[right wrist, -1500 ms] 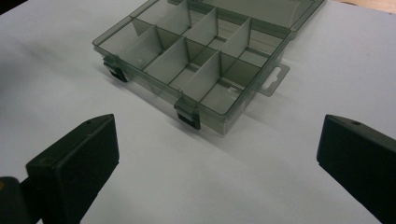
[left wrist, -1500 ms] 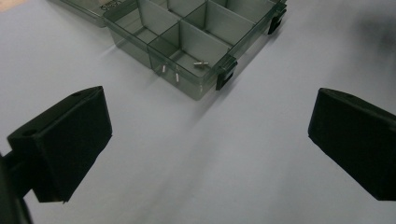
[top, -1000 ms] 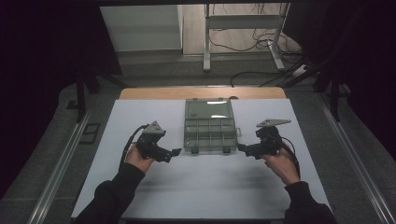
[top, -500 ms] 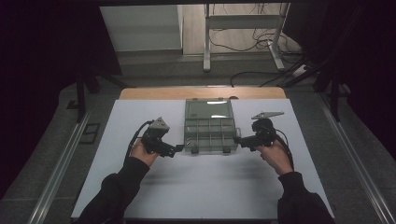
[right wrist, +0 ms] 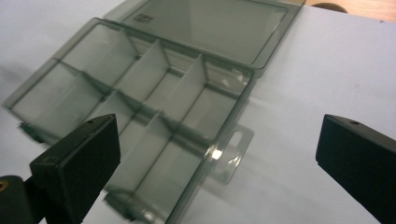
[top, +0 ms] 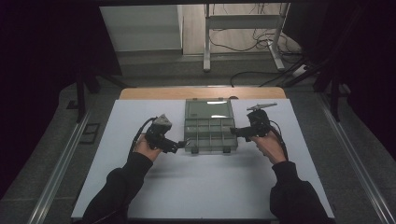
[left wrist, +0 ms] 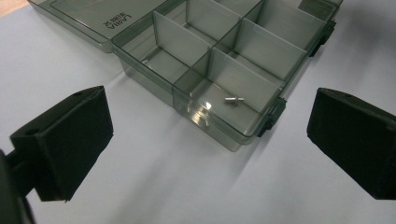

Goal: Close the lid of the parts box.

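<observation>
Both tongs, left point(top: 180, 146) and right point(top: 236, 132), gaped wide and empty, flanking the open organizer box point(top: 209, 132), seemingly to steady it.

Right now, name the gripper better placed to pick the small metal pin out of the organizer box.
Left. The left gripper, jaws open, sits at the box's near-left corner, and the pin lies in the compartment just ahead of it.
</observation>
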Demonstrator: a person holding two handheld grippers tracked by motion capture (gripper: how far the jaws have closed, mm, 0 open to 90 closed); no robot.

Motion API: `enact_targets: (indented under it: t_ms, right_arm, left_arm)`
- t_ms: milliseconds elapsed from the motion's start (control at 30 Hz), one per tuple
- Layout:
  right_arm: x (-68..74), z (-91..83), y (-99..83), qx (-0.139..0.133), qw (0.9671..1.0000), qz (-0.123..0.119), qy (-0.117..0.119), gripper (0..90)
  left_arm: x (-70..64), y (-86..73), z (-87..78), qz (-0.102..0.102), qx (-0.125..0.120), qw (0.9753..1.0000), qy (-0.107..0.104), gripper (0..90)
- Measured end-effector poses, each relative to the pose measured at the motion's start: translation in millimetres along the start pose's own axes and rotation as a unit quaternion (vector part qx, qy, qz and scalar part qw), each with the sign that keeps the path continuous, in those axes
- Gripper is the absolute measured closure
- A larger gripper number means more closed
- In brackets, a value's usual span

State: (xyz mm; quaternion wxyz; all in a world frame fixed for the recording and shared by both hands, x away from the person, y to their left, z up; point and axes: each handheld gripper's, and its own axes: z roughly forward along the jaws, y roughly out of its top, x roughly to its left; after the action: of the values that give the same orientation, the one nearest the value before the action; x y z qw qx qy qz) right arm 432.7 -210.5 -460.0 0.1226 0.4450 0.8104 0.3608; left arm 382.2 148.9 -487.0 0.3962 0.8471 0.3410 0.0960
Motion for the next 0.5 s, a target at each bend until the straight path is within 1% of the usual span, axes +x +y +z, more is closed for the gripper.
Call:
enact_targets:
  t_ms: [33,133,200,333,400,433,500]
  right_arm:
    - [-0.6,1.4,1.8,0.001,1.0000,0.001,-0.002,0.0]
    - [-3.2,4.8,7.1,0.001,0.9999,0.011,0.001,0.0]
    - [-4.6,7.2,9.9,0.003,0.9999,0.011,-0.002,0.0]
    - [-8.8,14.1,16.3,0.012,0.9997,0.021,-0.007,0.0]
    - [-11.4,17.7,19.4,0.021,0.9994,0.025,-0.010,0.0]
    - [-13.0,19.5,20.9,0.025,0.9993,0.023,-0.013,0.1]
    - [-15.4,22.5,23.3,0.028,0.9992,0.023,-0.019,3.5]
  left_arm:
    - [1.2,0.3,1.5,0.000,-0.001,1.0000,-0.001,0.8]
    - [3.3,1.1,4.7,0.000,0.001,1.0000,-0.001,1.0]
    - [4.7,1.9,6.7,-0.001,0.002,1.0000,-0.002,1.0]
    - [6.4,3.5,11.2,0.000,0.003,1.0000,-0.002,1.2]
    - [7.0,4.4,13.4,0.001,0.004,1.0000,-0.003,1.2]
    - [7.2,4.9,14.4,0.000,0.004,1.0000,-0.003,1.2]
    - [7.9,6.4,17.1,-0.001,0.002,1.0000,-0.002,1.2]
